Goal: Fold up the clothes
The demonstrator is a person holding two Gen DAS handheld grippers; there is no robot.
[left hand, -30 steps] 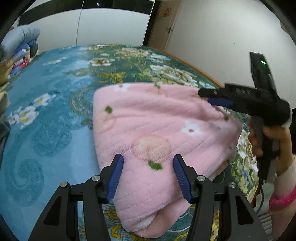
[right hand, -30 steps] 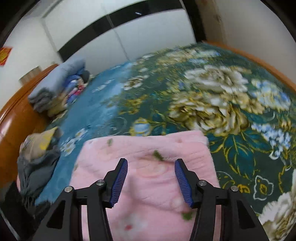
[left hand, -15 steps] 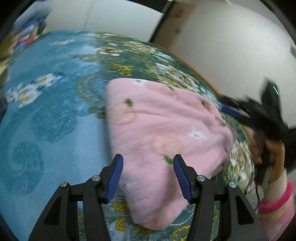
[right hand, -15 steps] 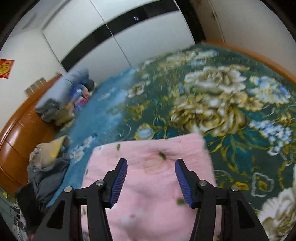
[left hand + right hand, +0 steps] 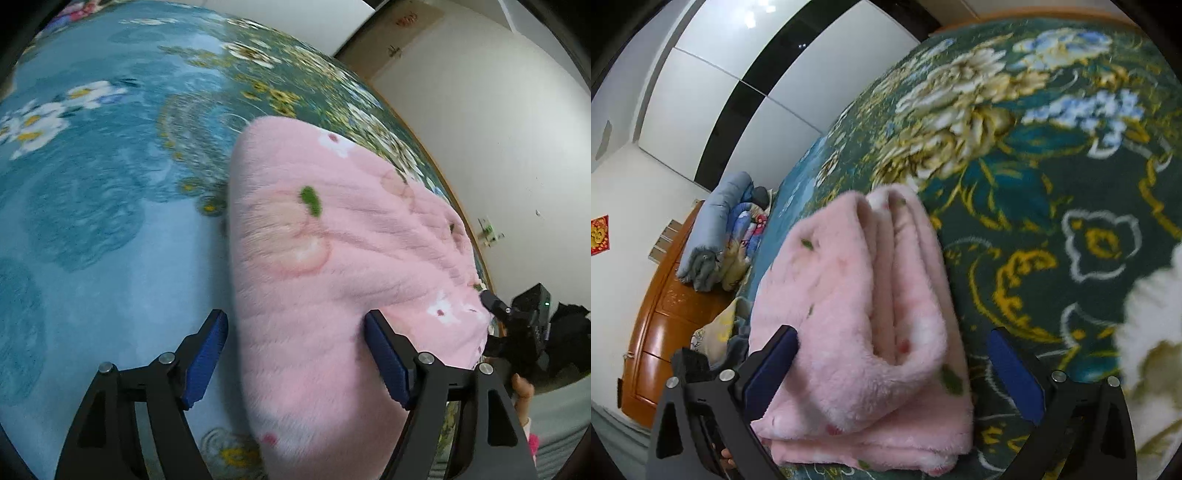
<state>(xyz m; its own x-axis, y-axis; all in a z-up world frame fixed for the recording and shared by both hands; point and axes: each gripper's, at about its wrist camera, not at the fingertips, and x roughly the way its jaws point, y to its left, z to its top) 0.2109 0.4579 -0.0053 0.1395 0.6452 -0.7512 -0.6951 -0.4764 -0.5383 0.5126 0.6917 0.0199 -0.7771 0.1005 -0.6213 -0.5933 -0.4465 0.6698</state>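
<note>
Fleece — a pink garment (image 5: pixel 864 317) folded into a thick layered bundle — lies on the bed (image 5: pixel 92 229). The right hand-held gripper (image 5: pixel 892 363), wide open and holding nothing, straddles its layered end; the garment's length runs away from it. The left hand-held gripper (image 5: pixel 295 354), equally open and empty, spans its smooth top.

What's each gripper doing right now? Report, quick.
Left gripper: open, straddling the pink garment, holding nothing.
Right gripper: open, around the same garment's end.
</note>
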